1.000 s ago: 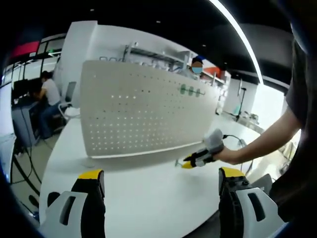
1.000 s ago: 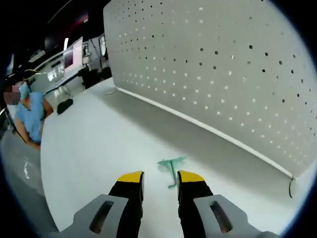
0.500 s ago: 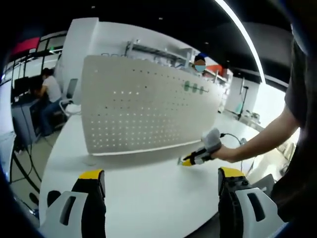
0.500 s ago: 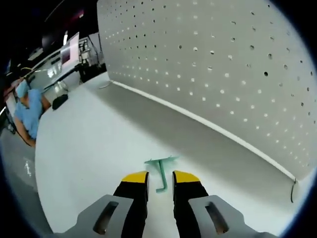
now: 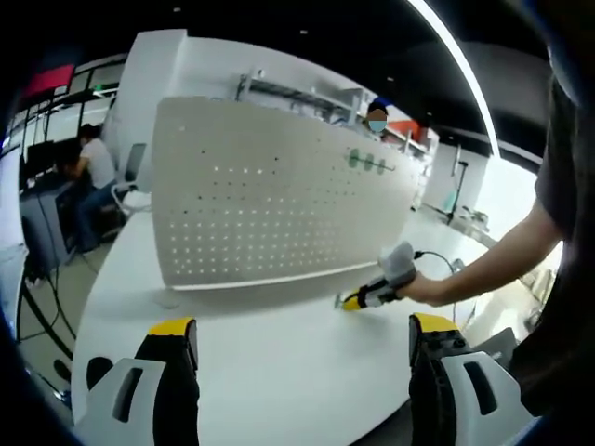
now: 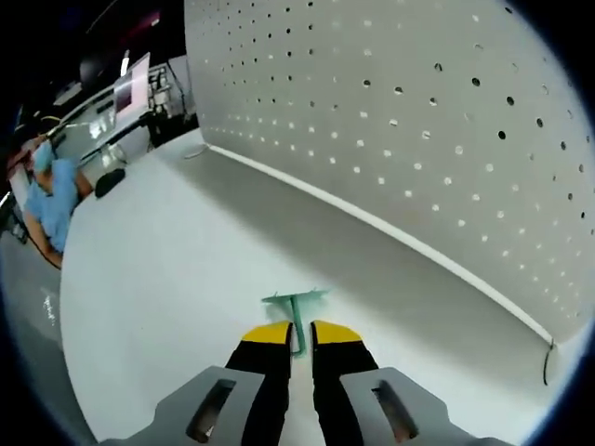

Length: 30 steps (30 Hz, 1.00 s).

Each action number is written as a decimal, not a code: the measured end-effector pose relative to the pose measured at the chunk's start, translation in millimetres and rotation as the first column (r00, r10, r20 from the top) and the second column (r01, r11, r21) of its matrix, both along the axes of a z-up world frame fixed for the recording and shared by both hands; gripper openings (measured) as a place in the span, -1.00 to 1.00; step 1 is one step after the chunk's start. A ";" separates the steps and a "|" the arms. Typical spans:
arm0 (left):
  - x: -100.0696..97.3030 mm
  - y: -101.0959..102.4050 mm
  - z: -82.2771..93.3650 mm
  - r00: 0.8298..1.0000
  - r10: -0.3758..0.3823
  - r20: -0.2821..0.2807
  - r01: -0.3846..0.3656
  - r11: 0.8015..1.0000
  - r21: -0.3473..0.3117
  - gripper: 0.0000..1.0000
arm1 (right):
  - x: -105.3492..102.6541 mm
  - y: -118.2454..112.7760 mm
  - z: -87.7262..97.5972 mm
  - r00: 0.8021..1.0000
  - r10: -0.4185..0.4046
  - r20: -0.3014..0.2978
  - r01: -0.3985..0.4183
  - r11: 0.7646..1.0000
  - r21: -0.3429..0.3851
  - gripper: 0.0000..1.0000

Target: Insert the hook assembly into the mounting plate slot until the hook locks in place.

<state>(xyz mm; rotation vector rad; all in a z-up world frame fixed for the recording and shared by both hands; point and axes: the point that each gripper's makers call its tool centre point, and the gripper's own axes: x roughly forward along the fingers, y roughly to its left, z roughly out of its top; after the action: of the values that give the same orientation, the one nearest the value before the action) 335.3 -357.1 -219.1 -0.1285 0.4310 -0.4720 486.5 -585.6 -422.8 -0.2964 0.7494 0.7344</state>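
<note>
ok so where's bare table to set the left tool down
Bare white table runs between the left tool and the pegboard foot. It is tighter at the board's right end, where the right tool closes on the green hook.

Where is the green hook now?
In the right gripper view, the hook lies on the white table, between the right gripper tips, before the pegboard.

Pegboard panels: one perforated white panel (image 5: 279, 200) is seen standing on the table (image 5: 279, 372), ahead of both grippers.
Loose hooks: one green hook (image 6: 296, 311) is seen between the jaws of the right gripper (image 6: 299, 334).
Mounted hooks: three green pieces (image 5: 368, 163) are counted near the panel's upper edge.
Grippers: two are counted, the left gripper (image 5: 302, 344) included.
Tables: one is seen.
</note>
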 end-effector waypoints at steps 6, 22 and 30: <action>1.1 -0.5 1.7 1.000 -0.004 0.008 0.004 1.000 0.007 0.91 | 1.1 -0.3 0.0 0.999 -0.045 -0.023 0.046 0.998 0.037 -0.98; -0.2 -4.9 6.7 0.999 -0.020 0.035 0.020 1.000 -0.003 0.86 | 1.6 8.5 43.2 0.992 -0.113 -0.059 0.121 0.981 0.152 -0.99; -0.9 -10.7 17.7 0.997 -0.048 0.068 0.049 0.999 -0.004 0.84 | -3.5 19.0 89.9 0.989 -0.139 -0.053 0.148 0.955 0.255 -0.99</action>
<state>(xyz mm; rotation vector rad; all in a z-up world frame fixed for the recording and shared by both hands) 334.4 -367.8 -201.4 -0.1070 0.3669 -0.5237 482.9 -566.6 -332.9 0.0084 0.6911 0.6915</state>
